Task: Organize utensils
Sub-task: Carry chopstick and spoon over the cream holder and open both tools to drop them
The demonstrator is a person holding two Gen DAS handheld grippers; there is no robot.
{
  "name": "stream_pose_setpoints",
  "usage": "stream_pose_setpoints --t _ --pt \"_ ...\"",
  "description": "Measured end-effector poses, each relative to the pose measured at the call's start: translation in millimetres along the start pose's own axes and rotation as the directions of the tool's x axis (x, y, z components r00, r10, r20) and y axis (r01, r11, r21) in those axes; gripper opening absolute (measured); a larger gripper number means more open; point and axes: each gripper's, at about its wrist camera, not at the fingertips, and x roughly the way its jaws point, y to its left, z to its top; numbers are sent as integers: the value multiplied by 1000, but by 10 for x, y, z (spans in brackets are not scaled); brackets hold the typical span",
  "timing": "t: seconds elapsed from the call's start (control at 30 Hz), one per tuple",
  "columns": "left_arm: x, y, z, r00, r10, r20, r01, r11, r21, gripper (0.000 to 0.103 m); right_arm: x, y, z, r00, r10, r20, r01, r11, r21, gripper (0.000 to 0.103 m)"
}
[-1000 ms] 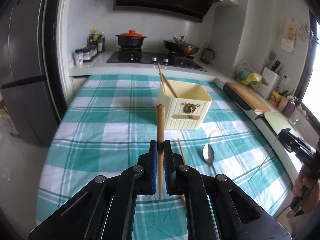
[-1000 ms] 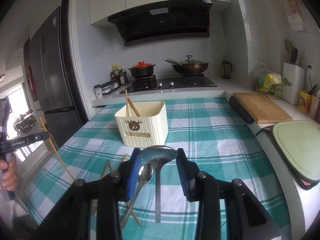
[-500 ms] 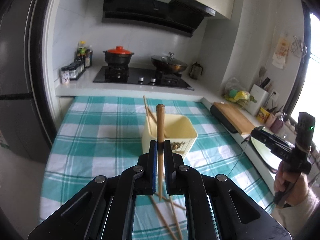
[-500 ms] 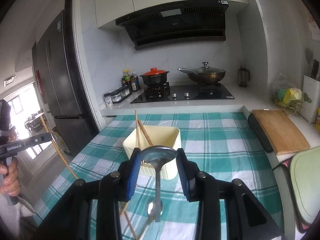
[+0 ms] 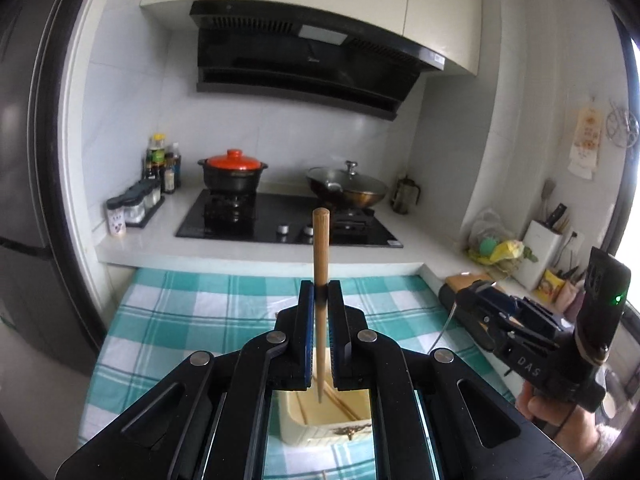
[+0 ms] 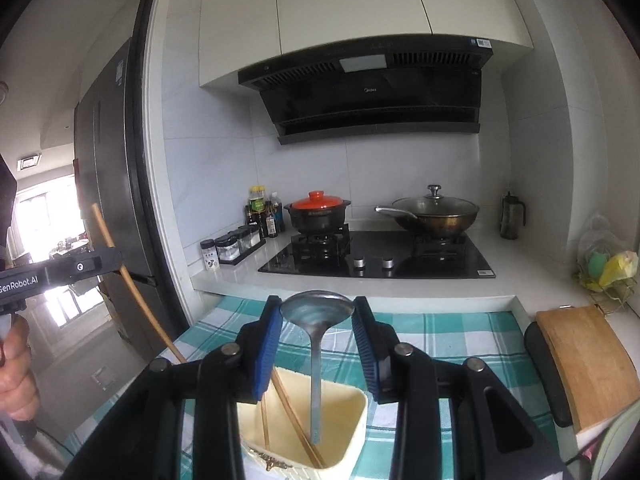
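Left gripper (image 5: 320, 300) pinching a chopstick (image 5: 321, 248) near its upper part, jaws pressed tight on the shaft; thin tip hanging just over the open mouth of the box (image 5: 320, 428); right gripper (image 6: 316, 316) clamped part-wide on the bowl of a spoon (image 6: 317, 309), handle dangling straight down into the box (image 6: 344, 412).

Changed since a second ago: both tools then held low over the cloth (image 5: 192, 320), well short of the box, with a second spoon and loose chopsticks lying on the cloth short of it; now both lifted and carried forward, box directly beneath each gripper; stove (image 5: 288, 220) and red-lidded pot (image 5: 234, 166) beyond the box looming much larger; loose pieces short of the box out of view.

Two chopsticks already leaning inside the box, against its left wall in the right view; spoon handle tip low between them and the right wall, whether touching the bottom impossible to tell.

Meaning for the task: carry step done for this pair, drop step at hand; probably enough to spread each claw and let both fall inside; chopstick tip barely past the rim, so a little lower first for safety; risk of the spoon tipping the light box if released off-centre; more pieces probably left on the cloth afterward.
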Motion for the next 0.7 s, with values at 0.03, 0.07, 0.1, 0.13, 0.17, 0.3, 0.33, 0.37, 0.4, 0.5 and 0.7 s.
stream_pose_setpoints --t 0.03,0.07,0.1,0.13,0.17,0.3,0.33,0.37,0.4,0.5,0.7 --pt "138 16 -34 1000 4 -25 -4 1000 -8 5 118 -19 -41 1000 1 -29 -1 1000 1 36" --pt "275 36 -77 998 7 -54 -8 1000 -15 5 242 -37 -100 998 2 -62 -2 1000 1 36" --pt "389 47 -115 997 8 -82 -10 1000 -21 5 356 -49 -162 995 3 -100 -3 1000 -4 36" --pt "521 74 -178 993 7 -116 -11 1000 -29 5 477 -53 -226 989 -1 -145 -1 1000 -12 36" --pt "629 87 -228 989 8 -146 -13 999 -36 5 583 -63 -290 984 -5 -180 2 1000 -16 36" --pt "1023 151 -485 964 6 -265 -23 998 -60 5 958 -107 -562 944 -3 -330 -1 1000 -10 36" --pt "1101 161 -546 957 8 -288 -27 998 -61 5 1032 -118 -623 934 -1 -356 -2 1000 -8 36" --pt "1171 166 -603 951 11 -310 -31 998 -61 5 1089 -122 -678 925 -6 -380 3 1000 -10 36" --pt "1230 154 -646 945 14 -326 -36 998 -60 5 1147 -125 -721 918 -12 -396 9 1000 -10 36" --pt "1346 150 -764 936 30 -352 -51 997 -49 5 1253 -112 -836 906 -29 -422 25 1000 -15 36" --pt "1311 138 -724 933 50 -357 -69 997 -40 10 1279 -109 -821 915 -20 -403 35 999 28 41"
